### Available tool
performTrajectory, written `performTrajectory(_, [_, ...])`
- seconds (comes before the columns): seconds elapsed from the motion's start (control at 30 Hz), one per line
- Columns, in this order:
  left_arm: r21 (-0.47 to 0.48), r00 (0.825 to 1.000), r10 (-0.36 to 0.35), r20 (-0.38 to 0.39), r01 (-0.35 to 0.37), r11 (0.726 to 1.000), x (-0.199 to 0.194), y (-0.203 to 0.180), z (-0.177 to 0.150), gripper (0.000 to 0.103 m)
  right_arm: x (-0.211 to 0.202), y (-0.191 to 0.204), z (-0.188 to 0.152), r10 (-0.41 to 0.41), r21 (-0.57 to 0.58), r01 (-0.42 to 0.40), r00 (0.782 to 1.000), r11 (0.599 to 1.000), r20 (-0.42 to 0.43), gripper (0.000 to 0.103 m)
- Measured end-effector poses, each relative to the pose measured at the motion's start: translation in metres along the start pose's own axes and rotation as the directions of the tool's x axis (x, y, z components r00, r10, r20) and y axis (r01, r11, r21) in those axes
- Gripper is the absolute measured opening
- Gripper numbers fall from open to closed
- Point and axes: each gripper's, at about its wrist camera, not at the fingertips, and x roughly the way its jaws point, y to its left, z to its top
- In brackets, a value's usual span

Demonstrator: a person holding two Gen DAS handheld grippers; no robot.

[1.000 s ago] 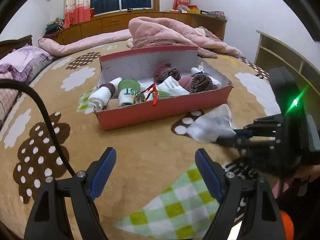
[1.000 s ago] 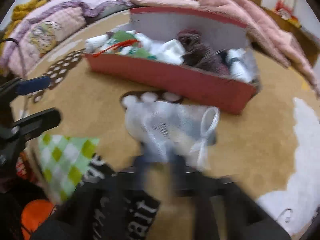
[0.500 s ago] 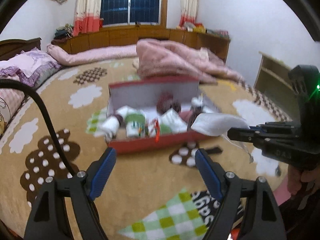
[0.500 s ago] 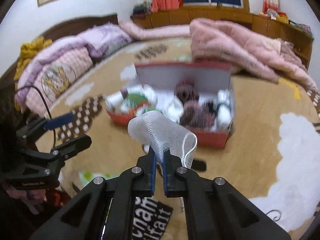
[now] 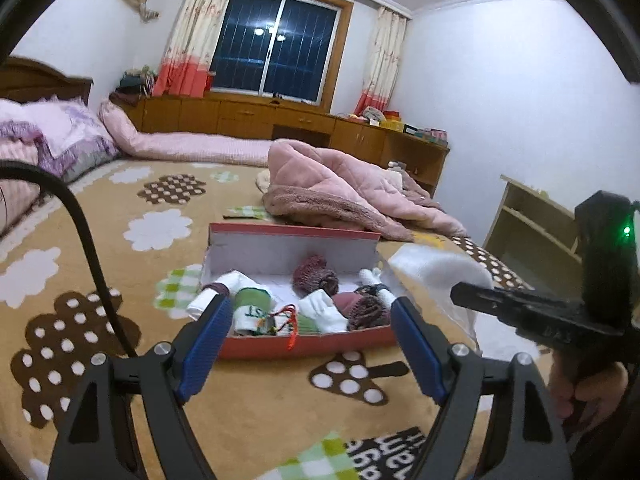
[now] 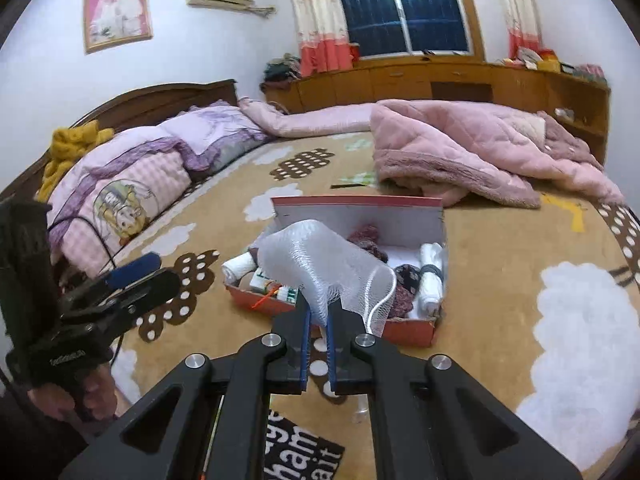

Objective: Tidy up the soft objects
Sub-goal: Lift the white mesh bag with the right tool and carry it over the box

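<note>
A red open box (image 5: pixel 304 347) (image 6: pixel 404 330) sits on the tan patterned bedspread and holds rolled socks, maroon knitted items and other soft things. My right gripper (image 6: pixel 318 316) is shut on a white mesh cloth (image 6: pixel 324 264), held in the air in front of and above the box; the cloth also shows in the left wrist view (image 5: pixel 436 268). My left gripper (image 5: pixel 308 340) is open and empty, above the bedspread on the near side of the box.
A crumpled pink quilt (image 5: pixel 340 192) lies behind the box. Pillows and folded bedding (image 6: pixel 132 184) lie at the left by the headboard. Wooden cabinets (image 5: pixel 280 120) run along the far wall, and a wooden shelf (image 5: pixel 532 220) stands at the right.
Both grippers have risen and pulled back from the bed, so the box looks smaller and farther. The right gripper has lifted the mesh cloth off the bedspread into the air.
</note>
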Motion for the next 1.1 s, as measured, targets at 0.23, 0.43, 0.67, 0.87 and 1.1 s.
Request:
performTrajectory(0.23, [0.032, 0.993, -0.021, 0.120, 0.017, 0.999, -0.009, 0.010, -0.030, 0.085, -0.005, 0.001, -0.029, 0.011, -0.021, -0.008, 0.994, 1.000, 0.112, 0.007])
performTrajectory(0.43, [0.013, 0.994, -0.018, 0.112, 0.016, 1.000, 0.005, 0.024, -0.028, 0.085, 0.016, -0.008, -0.031, 0.010, 0.028, -0.014, 0.989, 1.000, 0.145, 0.007])
performTrajectory(0.67, [0.076, 0.992, -0.008, 0.128, -0.002, 0.997, 0.026, 0.019, -0.031, 0.085, 0.037, -0.018, -0.028, -0.006, 0.045, -0.001, 0.990, 0.999, 0.143, 0.007])
performTrajectory(0.87, [0.096, 0.994, 0.008, 0.106, -0.018, 0.995, 0.046, 0.016, -0.035, 0.085, 0.049, -0.019, -0.024, -0.011, 0.008, 0.010, 0.990, 1.000, 0.139, 0.007])
performTrajectory(1.1, [0.104, 0.992, 0.025, 0.124, -0.038, 0.994, 0.048, 0.013, -0.039, 0.085, 0.048, -0.019, -0.017, 0.008, -0.022, -0.004, 0.984, 1.000, 0.178, 0.007])
